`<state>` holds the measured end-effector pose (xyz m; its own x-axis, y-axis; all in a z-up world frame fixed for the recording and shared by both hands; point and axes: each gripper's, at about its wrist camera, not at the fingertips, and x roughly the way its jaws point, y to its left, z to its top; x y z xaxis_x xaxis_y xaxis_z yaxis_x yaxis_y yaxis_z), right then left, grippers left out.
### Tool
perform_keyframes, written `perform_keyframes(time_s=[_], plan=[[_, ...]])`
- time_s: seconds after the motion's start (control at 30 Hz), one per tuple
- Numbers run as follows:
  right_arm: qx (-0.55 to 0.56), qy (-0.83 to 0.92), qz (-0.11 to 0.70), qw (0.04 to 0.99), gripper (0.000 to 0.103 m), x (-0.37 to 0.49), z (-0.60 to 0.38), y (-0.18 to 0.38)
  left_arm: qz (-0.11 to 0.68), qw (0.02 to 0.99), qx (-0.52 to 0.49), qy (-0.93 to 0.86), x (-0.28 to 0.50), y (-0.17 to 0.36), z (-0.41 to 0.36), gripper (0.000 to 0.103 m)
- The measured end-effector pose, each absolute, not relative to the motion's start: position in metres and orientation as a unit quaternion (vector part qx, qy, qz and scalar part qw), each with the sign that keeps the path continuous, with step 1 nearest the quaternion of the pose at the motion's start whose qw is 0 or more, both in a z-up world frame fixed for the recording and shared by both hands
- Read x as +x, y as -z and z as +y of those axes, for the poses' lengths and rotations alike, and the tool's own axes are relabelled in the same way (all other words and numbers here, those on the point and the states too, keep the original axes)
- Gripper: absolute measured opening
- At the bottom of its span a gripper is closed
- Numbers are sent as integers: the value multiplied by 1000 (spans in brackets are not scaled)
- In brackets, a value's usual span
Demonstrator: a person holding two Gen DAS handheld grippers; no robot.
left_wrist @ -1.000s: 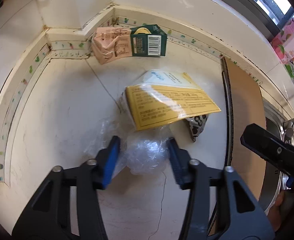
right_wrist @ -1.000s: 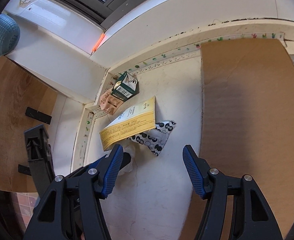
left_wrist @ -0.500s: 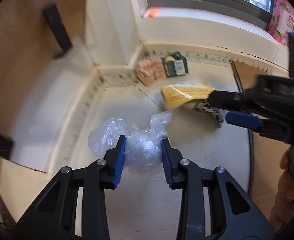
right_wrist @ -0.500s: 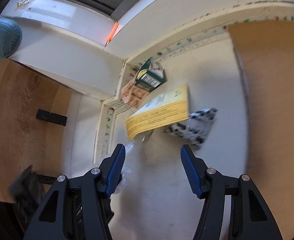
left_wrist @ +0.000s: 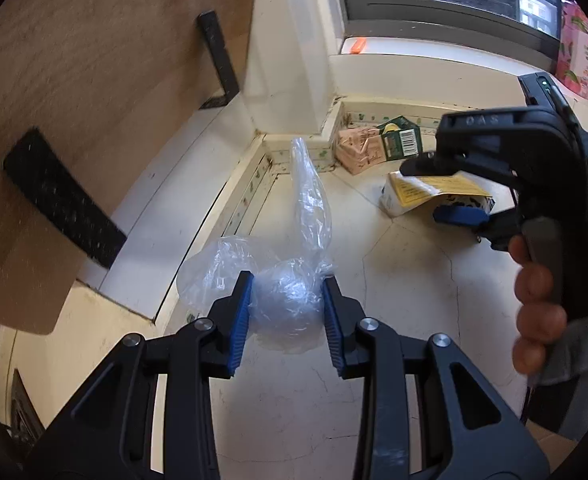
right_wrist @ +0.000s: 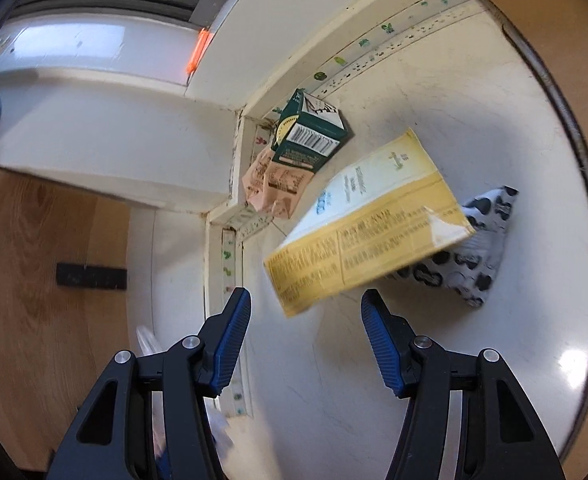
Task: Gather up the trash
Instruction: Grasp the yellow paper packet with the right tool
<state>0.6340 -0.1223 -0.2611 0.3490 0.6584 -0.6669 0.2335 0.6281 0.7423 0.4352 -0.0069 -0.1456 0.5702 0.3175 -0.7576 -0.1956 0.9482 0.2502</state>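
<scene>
My left gripper (left_wrist: pixel 287 308) is shut on a crumpled clear plastic bag (left_wrist: pixel 290 300), held above the white counter (left_wrist: pixel 393 280), with a loose tail of plastic sticking up. My right gripper (right_wrist: pixel 305 336) is open, its blue pads just short of a yellow carton (right_wrist: pixel 369 232) that lies on the counter. In the left wrist view the right gripper (left_wrist: pixel 437 190) hovers over that yellow carton (left_wrist: pixel 409 194), held by a hand (left_wrist: pixel 541 292). A black-and-white spotted packet (right_wrist: pixel 473 256) lies partly under the carton. A green box (right_wrist: pixel 309 136) and a pink crushed carton (right_wrist: pixel 274 184) sit in the corner.
A wooden panel (left_wrist: pixel 74 92) with black brackets stands to the left. A window sill (left_wrist: pixel 413 64) runs behind the corner. A brown board (right_wrist: pixel 573 60) covers the counter on the right. A pink package (left_wrist: pixel 577 60) stands by the window.
My left gripper closed on the plastic bag and lifted it up and back from the counter. My right gripper moved in toward the yellow carton, which now looms larger.
</scene>
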Motion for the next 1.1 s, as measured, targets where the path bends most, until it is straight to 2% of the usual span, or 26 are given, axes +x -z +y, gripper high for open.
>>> perform_keyframes(time_s=[0.17, 0.27, 0.37, 0.7, 1.1], plan=[[414, -124, 547, 717, 59, 647, -114, 267, 440, 884, 57, -148, 436, 147, -1, 30], [407, -129, 551, 717, 35, 650, -109, 269, 439, 885, 50, -148, 438, 146, 1, 30], [385, -131, 542, 735, 22, 645, -107, 259, 439, 886, 45, -144, 438, 145, 2, 30], [322, -150, 545, 759, 20, 583, -116, 227, 442, 891, 40, -96, 419, 133, -1, 30], [291, -187, 531, 774, 18, 420, -130, 161, 458, 888, 45, 14, 333, 109, -12, 30]])
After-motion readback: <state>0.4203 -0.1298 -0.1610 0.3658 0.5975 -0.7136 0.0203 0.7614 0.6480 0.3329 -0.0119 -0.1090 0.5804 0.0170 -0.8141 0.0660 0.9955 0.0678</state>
